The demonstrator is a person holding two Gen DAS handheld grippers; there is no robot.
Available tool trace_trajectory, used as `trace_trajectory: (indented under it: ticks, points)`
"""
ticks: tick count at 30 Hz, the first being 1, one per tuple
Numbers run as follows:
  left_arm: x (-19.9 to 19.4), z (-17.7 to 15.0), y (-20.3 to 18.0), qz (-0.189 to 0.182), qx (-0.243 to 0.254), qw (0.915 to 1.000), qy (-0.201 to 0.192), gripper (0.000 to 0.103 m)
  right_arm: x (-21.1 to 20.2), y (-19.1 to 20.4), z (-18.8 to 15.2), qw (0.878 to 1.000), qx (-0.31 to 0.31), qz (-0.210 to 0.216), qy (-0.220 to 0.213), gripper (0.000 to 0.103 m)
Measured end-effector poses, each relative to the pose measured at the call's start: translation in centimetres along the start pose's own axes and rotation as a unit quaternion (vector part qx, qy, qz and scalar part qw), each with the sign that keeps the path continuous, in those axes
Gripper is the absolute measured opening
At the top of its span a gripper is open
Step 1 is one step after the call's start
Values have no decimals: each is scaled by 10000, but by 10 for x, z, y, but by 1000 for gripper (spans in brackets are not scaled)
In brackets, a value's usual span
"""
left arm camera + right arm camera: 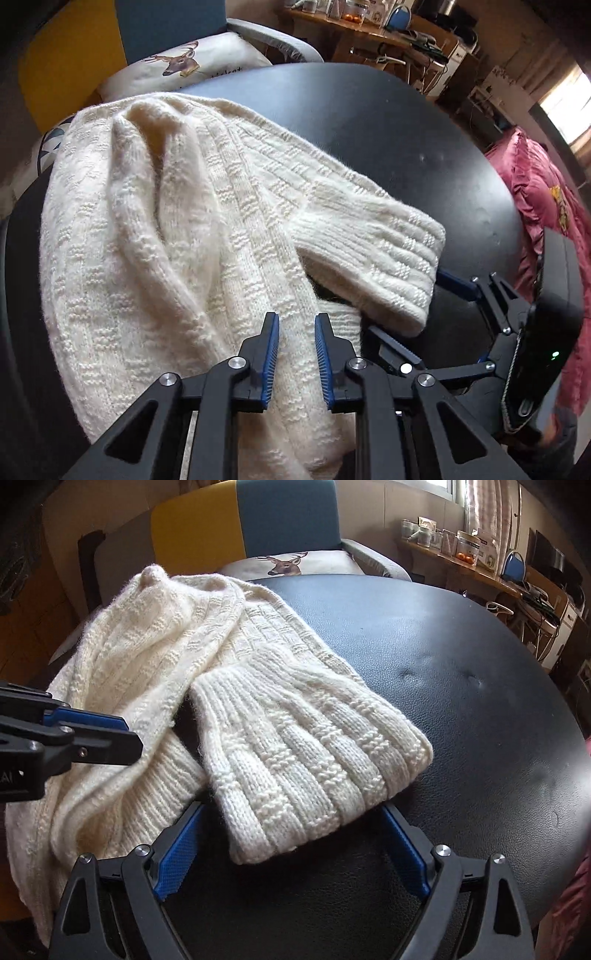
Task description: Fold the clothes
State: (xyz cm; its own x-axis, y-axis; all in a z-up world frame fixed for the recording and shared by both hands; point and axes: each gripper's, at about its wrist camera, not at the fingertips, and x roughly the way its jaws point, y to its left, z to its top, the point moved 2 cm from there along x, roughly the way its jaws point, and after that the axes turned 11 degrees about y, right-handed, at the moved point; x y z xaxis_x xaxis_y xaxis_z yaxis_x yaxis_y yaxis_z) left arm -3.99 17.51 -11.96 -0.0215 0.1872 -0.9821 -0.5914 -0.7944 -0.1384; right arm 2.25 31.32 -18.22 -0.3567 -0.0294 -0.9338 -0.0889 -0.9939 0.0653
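A cream knitted sweater [155,229] lies bunched on the left part of a round black table [388,122]. A thick folded sleeve end [295,746] sticks out to the right across the table top. My left gripper [295,325] points down at the sweater's near edge, its blue pads close together with knit filling the narrow gap. From the right wrist view, the left gripper [125,734] shows side-on over the sweater [140,635]. My right gripper [291,808] stands wide open, its fingers flanking the sleeve end without pressing it; the left wrist view shows the right gripper [410,306] there too.
Behind the table [461,672] stands a seat with yellow and blue backs and a deer cushion [284,565]. A cluttered wooden desk [472,568] runs along the right wall. Pink cloth [535,192] lies beyond the table's right rim. A person's hand [550,439] holds the right gripper.
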Motion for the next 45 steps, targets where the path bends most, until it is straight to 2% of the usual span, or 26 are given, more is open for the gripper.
trace_trajectory:
  ticks: [3,4,6,7,8,10,12,13,14,16,20,23,29,31,36,40,42,45]
  points:
    - [4,1,0,86,-15,9999,120,22,7,11,-2,9999,-78,-83,-38,98]
    - [3,2,0,45,-28,9999,131,26,8,12,-2,9999,-70,-76,-50,98]
    - [1,3,1,-37,-54,9999,152,38,8,13,-3,9999,-60,-50,-66,100]
    - [1,3,2,-77,-58,9998,160,49,9,13,-2,9999,-66,-54,-72,100]
    - [1,3,2,-73,-35,9998,166,56,9,14,-2,9999,-73,-65,-80,100]
    - [5,3,1,209,75,9996,191,56,9,14,-2,9999,-78,-52,-106,100]
    - [10,2,5,428,108,9989,152,46,9,14,-4,9998,-109,-40,-142,100]
    - [10,1,10,488,31,9988,95,23,9,15,-4,9998,-118,-36,-159,100]
    - [9,1,16,454,-59,9989,32,14,9,15,-4,9998,-123,-33,-175,101]
    - [2,-2,35,-58,-362,9993,-95,10,10,17,-4,9997,-124,-44,-201,103]
    - [-8,-13,75,-787,-875,9927,-264,10,10,19,-4,9997,-88,-105,-219,103]
    - [-18,-24,95,-1201,-1017,9864,-474,9,9,19,-5,9998,-79,-91,-159,103]
    - [-51,-47,102,-1396,-1074,9799,-941,6,4,17,-7,10000,33,-48,43,101]
    - [-61,-49,106,-1576,-1172,9735,-1170,5,-3,13,-11,9997,195,133,-20,98]
    - [-89,-62,121,-1738,-1358,9611,-1661,5,-31,15,-15,9984,193,205,-482,98]
    - [-82,-89,155,-1816,-1864,9476,-1850,5,-52,56,-9,9932,-740,429,-788,98]
    - [-81,-108,176,-1760,-2165,9414,-1894,5,-54,85,-5,9852,-1366,713,-750,98]
    - [-77,-138,202,-1714,-2587,9314,-1905,5,-44,134,-3,9701,-2191,893,-539,96]
